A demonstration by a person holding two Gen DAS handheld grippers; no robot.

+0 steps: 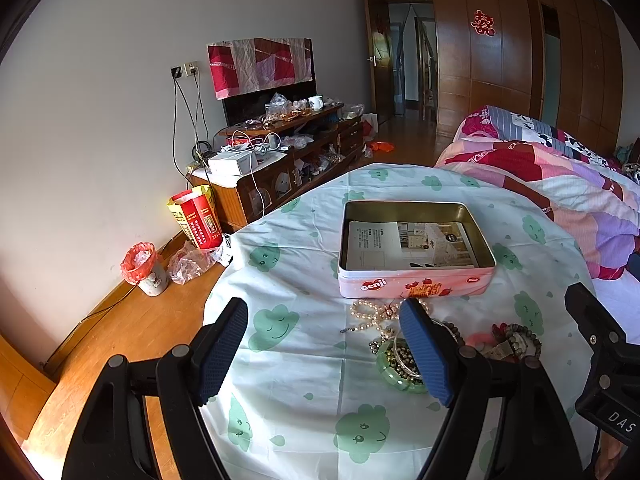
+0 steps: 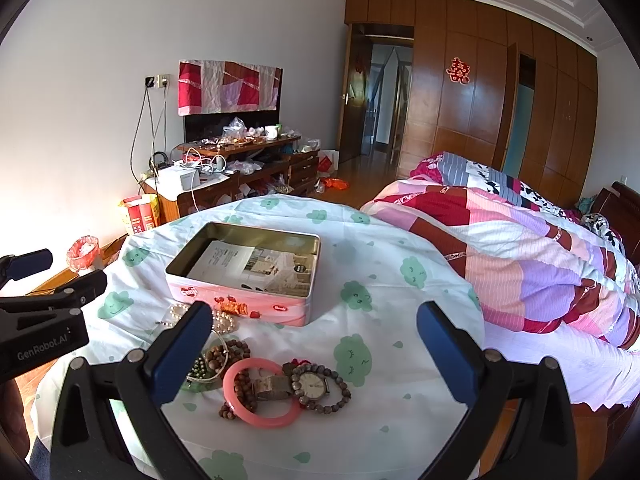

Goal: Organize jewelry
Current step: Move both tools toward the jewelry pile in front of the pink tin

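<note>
Hovering wide and empty, your right claw (image 2: 314, 344) has the pink bangle (image 2: 262, 394) just below it: stiff, light, slippery, so pinch its rim. Your left claw (image 1: 324, 346), equally wide, flanks the limp pearl strand (image 1: 374, 316); the tin (image 1: 416, 246) waits beyond.

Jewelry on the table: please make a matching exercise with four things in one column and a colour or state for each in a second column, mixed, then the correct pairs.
Column one:
1. bangle
2. tin box
3. pearl strand
4. wristwatch

Column two:
A. white beads
B. pink ring
C. open, paper sheet inside
D. round pale dial, encircled by a dark bead bracelet

Pairs: 1-B, 2-C, 3-A, 4-D
</note>
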